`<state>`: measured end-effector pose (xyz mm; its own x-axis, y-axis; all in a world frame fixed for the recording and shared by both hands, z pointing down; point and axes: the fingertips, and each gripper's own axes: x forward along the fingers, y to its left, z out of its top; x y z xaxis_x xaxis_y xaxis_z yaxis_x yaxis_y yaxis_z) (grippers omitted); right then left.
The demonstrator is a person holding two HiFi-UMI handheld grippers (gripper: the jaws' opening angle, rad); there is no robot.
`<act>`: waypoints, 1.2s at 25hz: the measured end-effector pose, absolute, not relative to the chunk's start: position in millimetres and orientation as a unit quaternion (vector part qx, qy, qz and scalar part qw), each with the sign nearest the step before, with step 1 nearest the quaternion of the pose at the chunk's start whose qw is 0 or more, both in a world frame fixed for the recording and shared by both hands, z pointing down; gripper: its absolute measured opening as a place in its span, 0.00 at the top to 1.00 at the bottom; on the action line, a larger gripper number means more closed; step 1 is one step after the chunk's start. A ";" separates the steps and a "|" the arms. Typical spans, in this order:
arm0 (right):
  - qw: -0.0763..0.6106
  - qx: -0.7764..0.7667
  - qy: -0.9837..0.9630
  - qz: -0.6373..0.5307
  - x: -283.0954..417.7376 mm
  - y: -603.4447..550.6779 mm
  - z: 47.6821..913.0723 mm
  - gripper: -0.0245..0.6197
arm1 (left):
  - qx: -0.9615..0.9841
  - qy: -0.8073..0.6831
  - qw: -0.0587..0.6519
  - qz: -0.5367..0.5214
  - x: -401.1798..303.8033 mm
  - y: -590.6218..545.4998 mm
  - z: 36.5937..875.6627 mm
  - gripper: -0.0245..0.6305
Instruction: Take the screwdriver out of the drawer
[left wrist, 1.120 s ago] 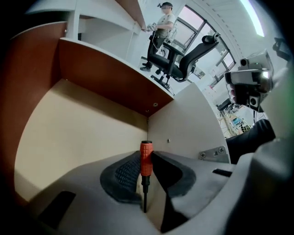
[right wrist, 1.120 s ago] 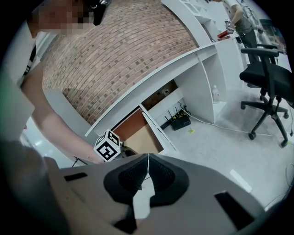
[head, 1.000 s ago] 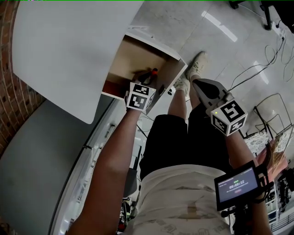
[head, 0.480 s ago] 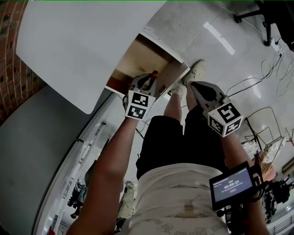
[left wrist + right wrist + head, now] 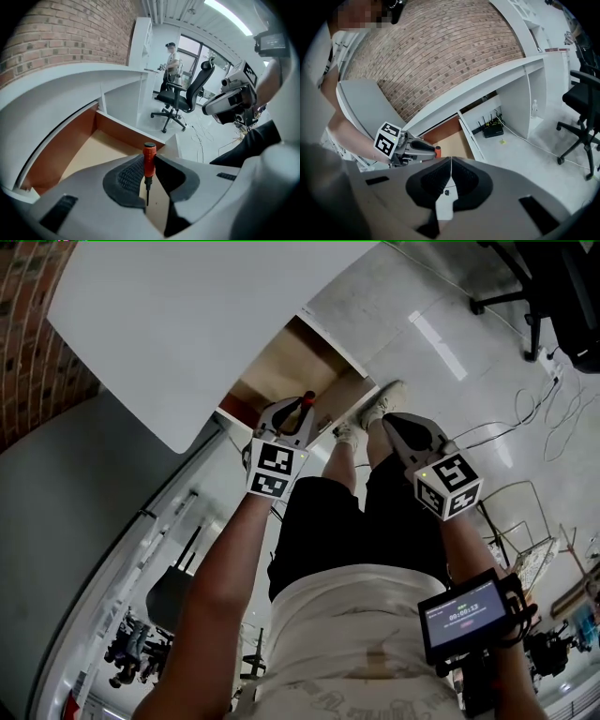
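Observation:
The screwdriver (image 5: 148, 161) has an orange handle and a thin dark shaft. It stands upright between the pads of my left gripper (image 5: 151, 160), which is shut on the handle. In the head view the left gripper (image 5: 291, 414) holds the screwdriver (image 5: 306, 401) above the front of the open wooden drawer (image 5: 279, 367). The left gripper view shows the drawer (image 5: 123, 132) below and behind the jaws. My right gripper (image 5: 450, 162) is shut with nothing in it, to the right of the drawer (image 5: 452, 144); the head view shows the right gripper (image 5: 405, 430) over the person's legs.
The white desk top (image 5: 178, 324) spreads over the drawer beside a brick wall (image 5: 440, 51). An office chair (image 5: 182, 99) and a standing person (image 5: 171, 60) are farther off. Cables (image 5: 530, 409) lie on the floor, and a router (image 5: 492, 127) sits under the desk.
My left gripper has risen with the screwdriver, from inside the drawer's front to above it. The right gripper has come up a little and rolled.

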<state>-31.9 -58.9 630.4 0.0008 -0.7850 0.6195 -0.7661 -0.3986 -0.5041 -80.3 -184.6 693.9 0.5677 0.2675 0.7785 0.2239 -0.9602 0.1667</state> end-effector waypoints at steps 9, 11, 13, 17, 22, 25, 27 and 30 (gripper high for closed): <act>-0.001 -0.711 0.557 -0.429 -29.6 -62.2 609.1 0.93 | 0.911 0.110 0.030 0.395 -81.8 -187.7 639.6 0.83; -0.002 -0.715 0.557 -0.423 -27.5 -63.5 604.3 0.93 | 0.916 0.110 0.028 0.384 -82.8 -186.9 627.9 0.83; -0.005 -0.716 0.560 -0.417 -27.3 -66.6 598.9 0.93 | 0.921 0.105 0.029 0.374 -84.3 -187.8 616.4 0.83; -0.009 -0.717 0.568 -0.405 -28.0 -73.6 585.6 0.93 | 0.930 0.090 0.034 0.355 -89.2 -193.2 592.8 0.83; -0.013 -0.718 0.577 -0.391 -27.2 -79.3 571.7 0.93 | 0.939 0.072 0.037 0.335 -93.6 -202.1 564.9 0.83; -0.013 -0.720 0.579 -0.383 -30.0 -83.1 561.2 0.93 | 0.941 0.066 0.039 0.329 -99.0 -207.2 550.3 0.83; -0.012 -0.720 0.581 -0.378 -31.4 -86.0 553.4 0.93 | 0.942 0.063 0.039 0.327 -102.0 -209.5 541.8 0.83; -0.015 -0.722 0.585 -0.368 -23.8 -89.1 540.2 0.93 | 0.946 0.058 0.039 0.317 -96.9 -209.5 528.5 0.83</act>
<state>-23.8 -89.1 540.2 0.0440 -0.8341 0.5499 -0.8562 -0.3151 -0.4095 -96.9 -209.5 528.5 0.7916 0.1354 0.5958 0.0857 -0.9901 0.1111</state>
